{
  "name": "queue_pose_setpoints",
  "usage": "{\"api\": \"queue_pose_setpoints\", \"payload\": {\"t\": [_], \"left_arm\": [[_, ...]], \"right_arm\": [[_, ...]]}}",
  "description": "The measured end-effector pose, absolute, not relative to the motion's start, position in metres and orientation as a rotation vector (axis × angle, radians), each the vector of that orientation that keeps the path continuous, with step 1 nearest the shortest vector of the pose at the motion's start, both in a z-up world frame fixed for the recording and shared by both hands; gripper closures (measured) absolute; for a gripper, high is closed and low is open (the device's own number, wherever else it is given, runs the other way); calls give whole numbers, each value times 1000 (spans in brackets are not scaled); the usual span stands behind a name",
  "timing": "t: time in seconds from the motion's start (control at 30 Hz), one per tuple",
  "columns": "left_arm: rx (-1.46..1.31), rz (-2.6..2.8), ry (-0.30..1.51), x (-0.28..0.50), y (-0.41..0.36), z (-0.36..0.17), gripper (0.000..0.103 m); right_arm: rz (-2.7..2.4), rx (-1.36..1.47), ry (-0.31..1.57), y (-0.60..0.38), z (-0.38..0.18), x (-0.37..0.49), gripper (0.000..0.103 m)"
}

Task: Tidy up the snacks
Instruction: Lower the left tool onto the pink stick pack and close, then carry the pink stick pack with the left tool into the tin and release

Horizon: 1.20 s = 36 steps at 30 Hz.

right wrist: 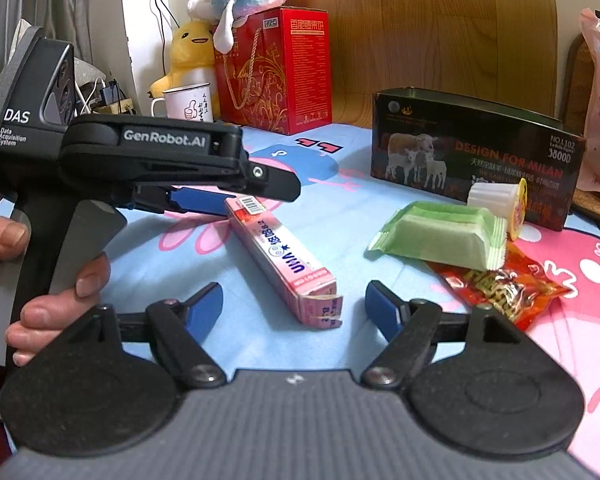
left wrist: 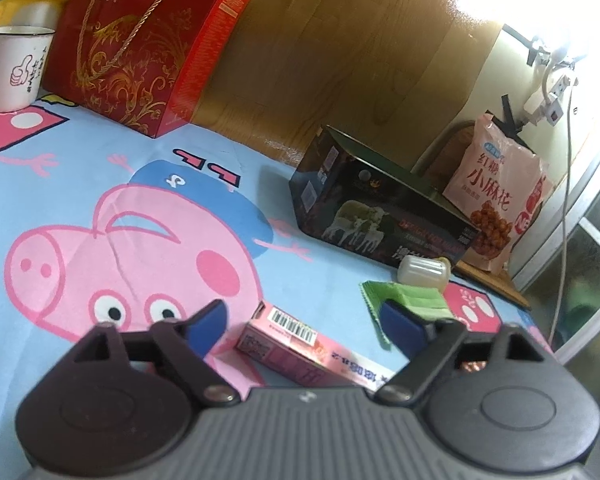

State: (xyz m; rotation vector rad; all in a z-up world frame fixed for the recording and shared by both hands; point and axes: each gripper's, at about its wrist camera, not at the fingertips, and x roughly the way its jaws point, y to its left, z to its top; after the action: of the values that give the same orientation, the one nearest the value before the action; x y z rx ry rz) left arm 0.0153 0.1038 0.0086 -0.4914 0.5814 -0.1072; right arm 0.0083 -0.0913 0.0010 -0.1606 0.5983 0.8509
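Your left tool [left wrist: 304, 322] stands wide with nothing pressed between its pads, and the pink box [left wrist: 300, 340] lies flat on the cartoon cloth [left wrist: 100, 160] just ahead of it, between the two blue fingers but free of both. Your right tool [right wrist: 294, 308] is also wide and empty, and the near end of the same box lies just in front of it. This box looks like thin card, long and narrow, so I judge it light and stiff but easy to crush; take it across the narrow width near the middle, not at the torn end flap. To the right of the right tool lies the green packet [right wrist: 440, 240], soft film that will bend and slip, so grip it at the thick body and not at the sealed edge. Beyond it lies a small jelly cup [right wrist: 496, 200] on its side, smooth and likely to roll. The red wrapper [right wrist: 504, 284] lies partly under the green packet and is crinkly. The dark open box [right wrist: 476, 156] further ahead seems the place for the snacks.
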Motion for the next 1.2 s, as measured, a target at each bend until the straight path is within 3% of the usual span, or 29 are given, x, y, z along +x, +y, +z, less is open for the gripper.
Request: {"api": "queue_pose_setpoints", "payload": {"t": [0.57,0.67,0.83,1.1,1.13,1.17,1.2], "left_arm": [[-484,-114,588,16,102,9,11],[-483,-120,591,17,103,8,18],[-473,-149,604,19,100,8,18],[-516,-158,614,17,104,8,19],[-519,-162,619,15,104,9,21],[-521,-170,626,15,103,9,31],[-523,-183,640,14,102,8,43]], "right_arm": [[861,-142,602,-92,1,9,22],[861,-140,602,-92,1,10,22],[855,-174,599,-86,0,9,22],[812,-182,586,-85,0,7,34],[804,-178,585,-86,0,7,35],[797,-174,583,-88,0,6,38],[794,-172,581,-90,0,4,49]]}}
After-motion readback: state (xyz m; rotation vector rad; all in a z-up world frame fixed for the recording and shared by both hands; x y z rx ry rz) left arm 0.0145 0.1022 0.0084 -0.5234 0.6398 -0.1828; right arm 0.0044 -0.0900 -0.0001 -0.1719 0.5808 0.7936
